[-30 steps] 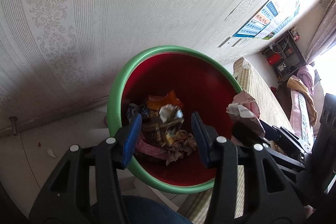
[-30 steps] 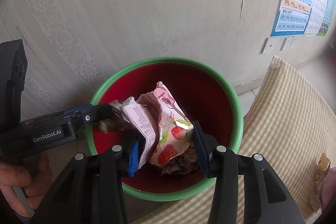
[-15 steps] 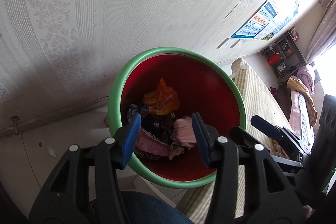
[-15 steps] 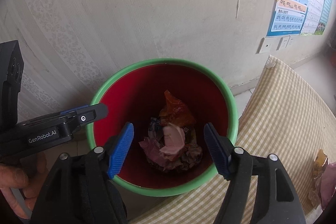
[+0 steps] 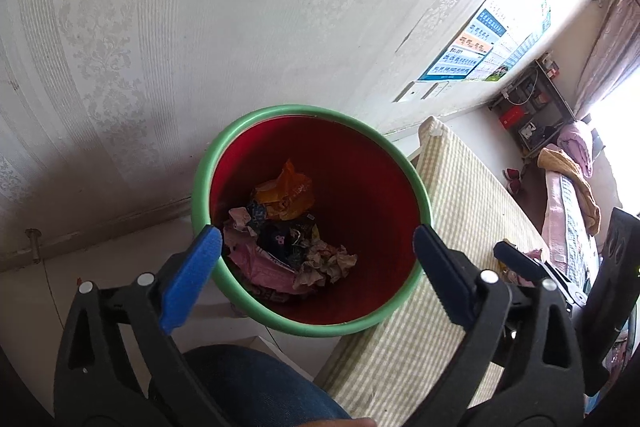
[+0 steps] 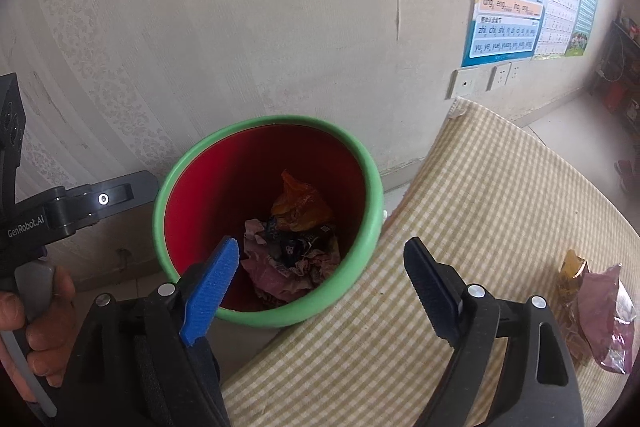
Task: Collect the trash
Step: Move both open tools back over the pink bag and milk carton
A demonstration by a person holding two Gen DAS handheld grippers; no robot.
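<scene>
Jaws of left gripper (image 5: 316, 247) just opened wide, nothing between them, above green-rimmed bin (image 5: 420, 195), right gripper (image 6: 320, 267) likewise just opened and empty, crumpled trash (image 6: 292, 251) at bin bottom, two wrappers (image 6: 600, 311) near checked cloth's (image 6: 480, 211) right edge.

I see a smooth, glossy plastic bin (image 5: 420, 187), red inside with a green rim. Crumpled paper (image 5: 326, 263) and shiny crinkled wrappers (image 5: 286, 193) fill it. The checked tablecloth (image 6: 500, 195) looks like matt woven cloth. The wallpaper (image 5: 200, 27) looks matt and embossed.
</scene>
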